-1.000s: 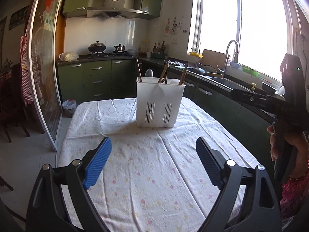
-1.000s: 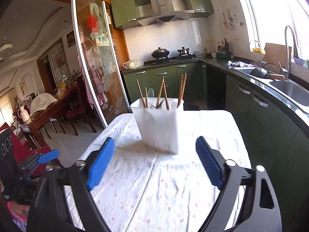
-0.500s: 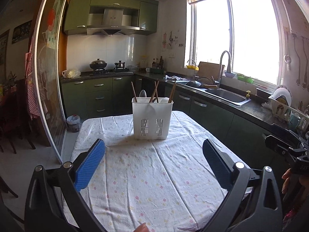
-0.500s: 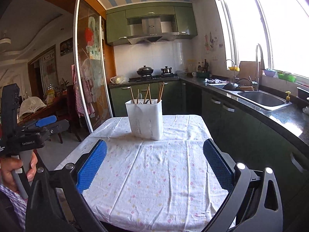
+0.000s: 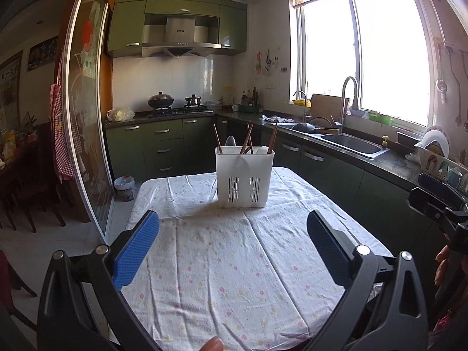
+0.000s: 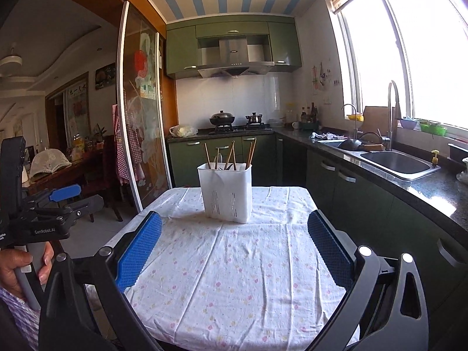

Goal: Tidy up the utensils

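A white slotted utensil holder (image 5: pixel 244 177) (image 6: pixel 226 191) stands upright at the far end of a table under a flowered cloth (image 5: pixel 234 263) (image 6: pixel 234 278). Several wooden chopsticks (image 5: pixel 248 139) (image 6: pixel 231 155) and a metal spoon (image 5: pixel 230 141) stick out of its top. My left gripper (image 5: pixel 232 242) is open with nothing between its blue pads, well back from the holder over the near half of the table. My right gripper (image 6: pixel 234 244) is likewise open and empty, at a similar distance. A hand grips the left tool's handle (image 6: pixel 26 266) at the left of the right wrist view.
Green cabinets and a dark counter with a steel sink (image 5: pixel 355 145) (image 6: pixel 397 162) run along the right, close to the table edge. A glass sliding door (image 5: pixel 84 122) stands at the left. A stove with pots (image 5: pixel 161 101) is at the back. Dining chairs and a table lie beyond the door.
Both grippers have drawn back from the holder and tilted up a little, so it looks smaller and more ceiling shows. The left jaws opened slightly wider early on.
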`<state>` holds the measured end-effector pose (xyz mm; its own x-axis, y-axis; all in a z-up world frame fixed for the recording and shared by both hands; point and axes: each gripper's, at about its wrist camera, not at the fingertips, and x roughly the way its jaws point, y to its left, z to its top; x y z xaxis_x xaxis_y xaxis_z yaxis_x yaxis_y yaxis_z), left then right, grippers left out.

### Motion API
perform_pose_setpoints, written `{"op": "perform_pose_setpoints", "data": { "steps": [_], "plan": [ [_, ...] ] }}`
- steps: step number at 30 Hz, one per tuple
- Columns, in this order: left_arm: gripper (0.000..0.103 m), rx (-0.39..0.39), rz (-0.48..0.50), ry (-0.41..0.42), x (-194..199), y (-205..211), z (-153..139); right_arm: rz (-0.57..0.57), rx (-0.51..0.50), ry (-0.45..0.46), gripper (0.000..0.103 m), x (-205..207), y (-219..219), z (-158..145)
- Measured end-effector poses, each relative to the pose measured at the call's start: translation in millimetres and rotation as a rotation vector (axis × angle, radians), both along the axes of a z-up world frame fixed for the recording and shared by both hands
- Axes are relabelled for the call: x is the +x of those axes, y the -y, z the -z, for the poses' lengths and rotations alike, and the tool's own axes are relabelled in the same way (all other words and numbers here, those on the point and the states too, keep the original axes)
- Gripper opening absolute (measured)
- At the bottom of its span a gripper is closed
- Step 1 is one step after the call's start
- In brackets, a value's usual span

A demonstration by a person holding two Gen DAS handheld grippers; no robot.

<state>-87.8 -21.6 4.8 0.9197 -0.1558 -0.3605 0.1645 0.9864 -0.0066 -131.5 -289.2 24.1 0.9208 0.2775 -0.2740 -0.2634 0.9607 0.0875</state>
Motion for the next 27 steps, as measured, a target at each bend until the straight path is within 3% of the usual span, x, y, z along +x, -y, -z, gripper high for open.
{"op": "perform_pose_setpoints", "data": {
  "steps": [27],
  "plan": [
    [0.096, 0.025, -0.024, -0.027, 5.4, -3.1, 8.3, 0.008, -0.006, -0.042, 0.098, 20.2, -5.3, 11.5]
  ]
}}
